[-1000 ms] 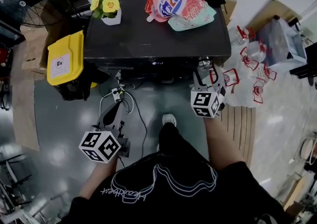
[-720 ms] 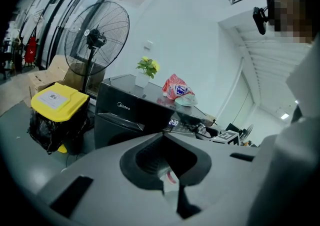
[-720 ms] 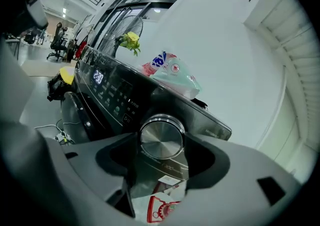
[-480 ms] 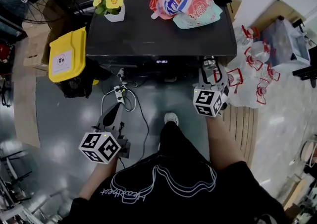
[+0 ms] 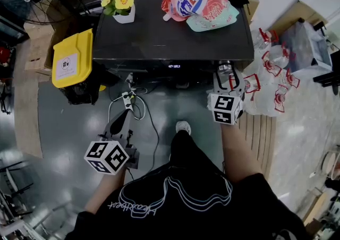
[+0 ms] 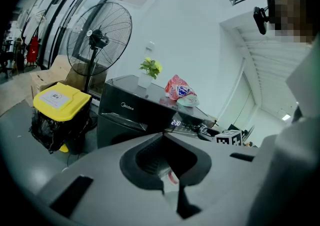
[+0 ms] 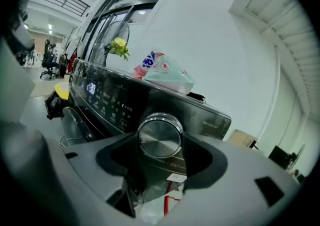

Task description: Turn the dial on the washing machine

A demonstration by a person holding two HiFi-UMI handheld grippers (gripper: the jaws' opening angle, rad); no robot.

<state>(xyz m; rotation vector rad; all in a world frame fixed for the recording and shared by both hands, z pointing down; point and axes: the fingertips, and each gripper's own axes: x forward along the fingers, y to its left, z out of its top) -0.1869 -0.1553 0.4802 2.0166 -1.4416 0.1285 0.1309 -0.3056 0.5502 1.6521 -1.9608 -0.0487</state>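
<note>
Two grippers in our hands, one at work and one idle. The washing machine (image 5: 170,37) stands at 12 o'clock from us, dark, with its lid facing up in the head view. Its dial (image 7: 160,136), a brushed-metal knob, sits at the right end of the front panel, about 1 o'clock from where we stand.

Right gripper (image 5: 226,73): held up to the panel with its marker cube toward us. In the right gripper view its two jaws press against the dial at 3 and 9 o'clock of the knob, clamped on it. The panel's lit display (image 7: 91,88) and a row of small icons lie at 10 o'clock of the dial.

Left gripper (image 6: 162,137): held low at 7 o'clock in the head view, well apart from the machine. The jaw tips meet with nothing between them. It points toward the machine's front, with the display digits showing just above the tips.

On the lid:
- a pink detergent pouch (image 5: 194,0) at 1 o'clock, lying over a pale green one
- a small white pot of yellow flowers (image 5: 119,8) at 11 o'clock

On the floor:
- a yellow-lidded bin (image 5: 71,58) just beside the machine at 9 o'clock
- a white cable (image 5: 127,103) coiled near the machine's foot
- clear plastic bottles (image 5: 271,74) with red print, heaped at 3 o'clock
- our shoe (image 5: 182,127) between the two grippers

A standing fan (image 6: 100,37) stands beyond the bin in the left gripper view.
</note>
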